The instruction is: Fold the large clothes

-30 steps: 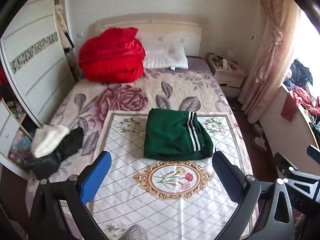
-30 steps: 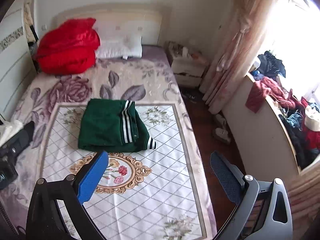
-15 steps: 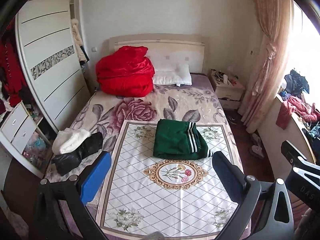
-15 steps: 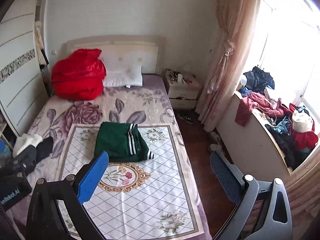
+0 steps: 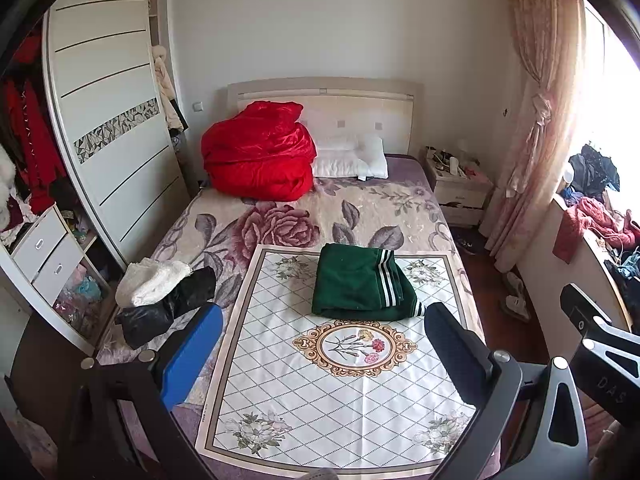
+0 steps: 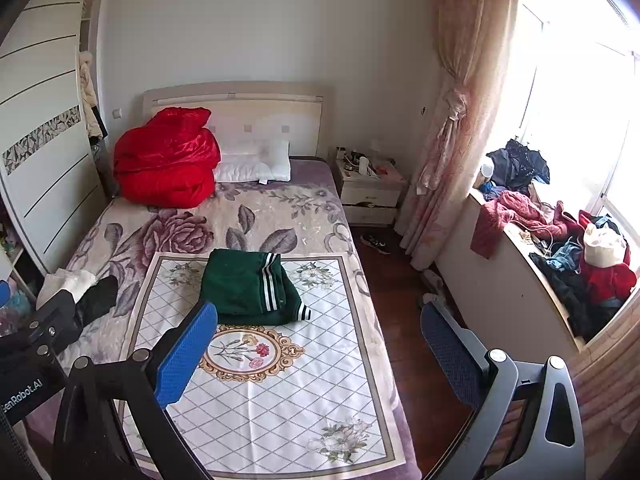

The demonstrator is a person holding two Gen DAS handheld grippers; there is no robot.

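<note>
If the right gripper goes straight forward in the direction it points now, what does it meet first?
Most likely the bed. The right gripper is open, holds nothing, and points down across the patterned mat; nothing shows in between. The folded green garment lies left of centre, so it may be missed. Depth is unclear.

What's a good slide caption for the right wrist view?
Open right claw held above the bed, with the folded green garment resting on the diamond-patterned mat.
</note>
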